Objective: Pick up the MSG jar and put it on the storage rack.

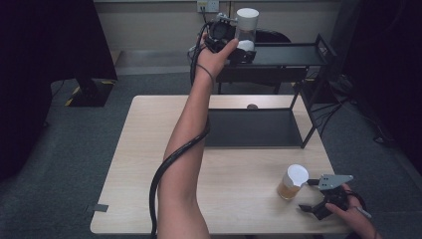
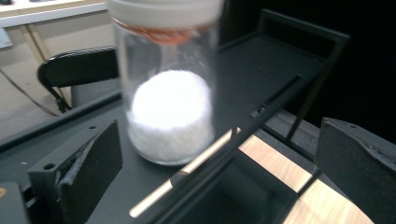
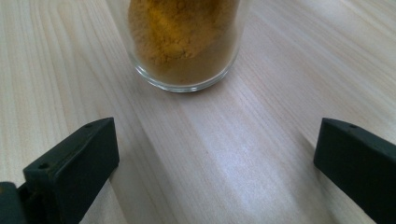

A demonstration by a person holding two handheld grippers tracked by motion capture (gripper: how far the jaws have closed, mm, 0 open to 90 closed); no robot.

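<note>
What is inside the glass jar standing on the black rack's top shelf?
The glass jar on the top shelf holds white powder, filling roughly its lower half. Its white lid covers the mouth; an orange ring shows under it.

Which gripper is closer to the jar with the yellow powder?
Right. The right gripper sits just beside the yellow-powder jar on the table; the left gripper is far off at the shelf.

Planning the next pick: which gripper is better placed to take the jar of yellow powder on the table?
Right. The right gripper sits open beside the yellow-powder jar; the left gripper is up at the rack's top shelf.
</note>
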